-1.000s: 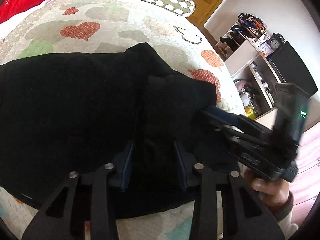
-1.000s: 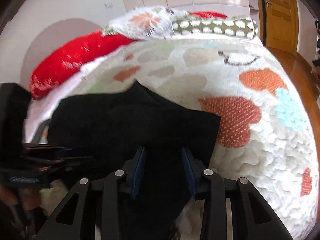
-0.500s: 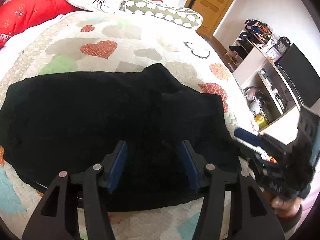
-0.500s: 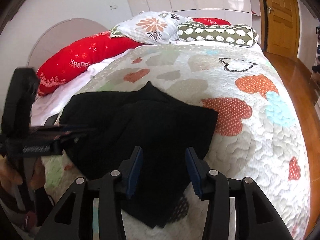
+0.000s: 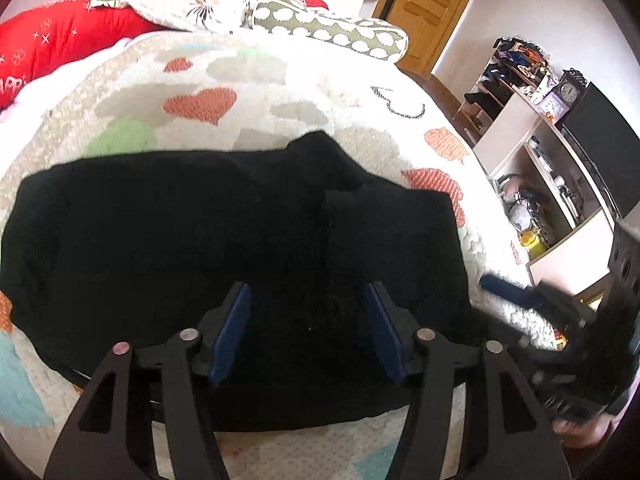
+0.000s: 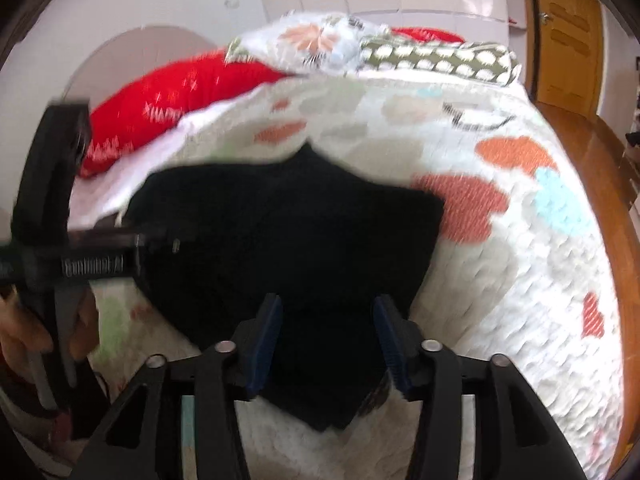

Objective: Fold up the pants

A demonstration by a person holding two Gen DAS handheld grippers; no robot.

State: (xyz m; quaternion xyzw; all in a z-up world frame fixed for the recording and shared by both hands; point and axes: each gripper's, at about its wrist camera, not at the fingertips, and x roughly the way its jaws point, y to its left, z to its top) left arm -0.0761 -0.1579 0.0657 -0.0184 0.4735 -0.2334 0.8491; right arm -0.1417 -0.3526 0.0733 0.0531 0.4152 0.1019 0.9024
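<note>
The black pants (image 5: pixel 240 248) are lying folded on the heart-patterned quilt (image 5: pixel 312 92) at the near edge of the bed, with a point of fabric sticking out toward the pillows. The left gripper (image 5: pixel 308 332) is hovering above the near side of the pants, its blue pads (image 5: pixel 232 332) spread apart; the jaws have just been opening, and nothing is pinched between them. The right gripper (image 6: pixel 328 340) is hanging over the pants' near corner, its jaws likewise just opened and pressing on nothing.

Only the left wrist view is showing the shelving unit (image 5: pixel 532 168) beyond the quilt's far right side, crowded with clutter and a clock (image 5: pixel 570 90), plus the right gripper's body blurring past the pants. Only the right wrist view is showing the rounded headboard (image 6: pixel 132 52), the wooden floor (image 6: pixel 588 152) and a hand (image 6: pixel 24 328) on the left gripper's handle.

A red pillow (image 6: pixel 176 92), a floral pillow (image 6: pixel 316 44) and a spotted bolster (image 6: pixel 436 56) are sitting behind the pants, and a wooden door (image 6: pixel 568 40) is standing past the bolster.
</note>
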